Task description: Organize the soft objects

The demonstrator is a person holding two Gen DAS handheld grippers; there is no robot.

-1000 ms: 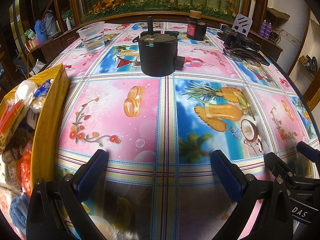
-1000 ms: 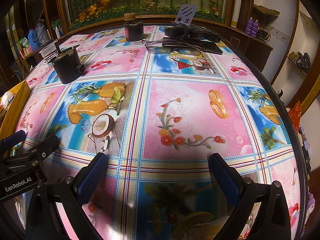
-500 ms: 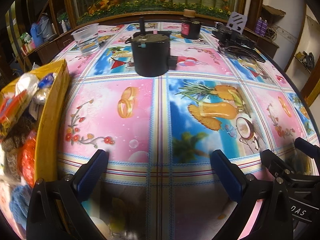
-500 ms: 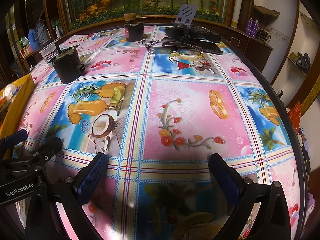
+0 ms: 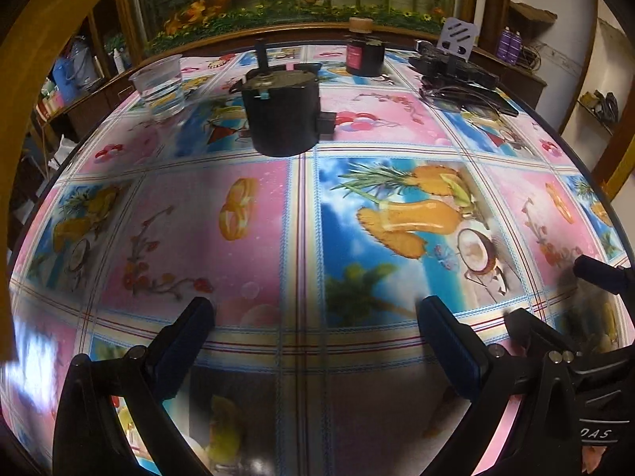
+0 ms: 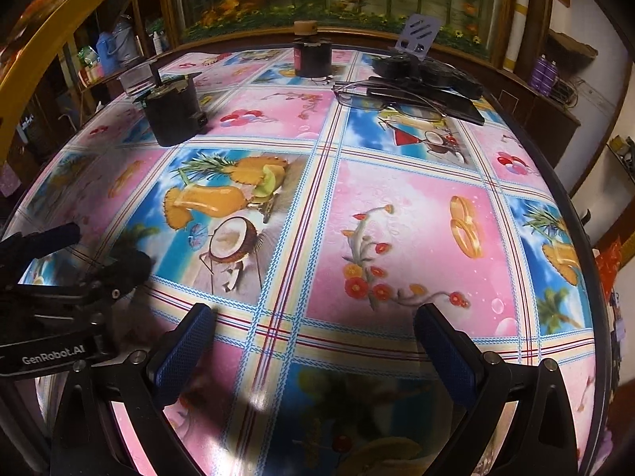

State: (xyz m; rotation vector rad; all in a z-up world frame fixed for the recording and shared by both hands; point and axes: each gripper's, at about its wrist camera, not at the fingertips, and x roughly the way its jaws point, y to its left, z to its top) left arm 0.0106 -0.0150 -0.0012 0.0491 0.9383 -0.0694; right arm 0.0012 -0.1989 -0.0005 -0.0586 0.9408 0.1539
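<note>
My left gripper (image 5: 315, 319) is open and empty, low over the near part of the colourful tablecloth (image 5: 254, 238). My right gripper (image 6: 313, 325) is open and empty beside it; it shows at the right edge of the left wrist view (image 5: 595, 273), and the left gripper shows at the left edge of the right wrist view (image 6: 71, 261). A blurred yellow box edge (image 5: 43, 51) arcs across the upper left, also in the right wrist view (image 6: 47, 39). No soft object shows clearly.
A black cylindrical device (image 5: 281, 115) stands mid-table, with a clear plastic cup (image 5: 160, 89) to its left, a dark jar with a wooden lid (image 5: 363, 55) behind, and glasses with black gear (image 6: 416, 91) at the back right. The table edge curves on both sides.
The yellow box of soft items at the left has swung up and away, now a blurred yellow arc at the upper left. Both grippers stayed open.
</note>
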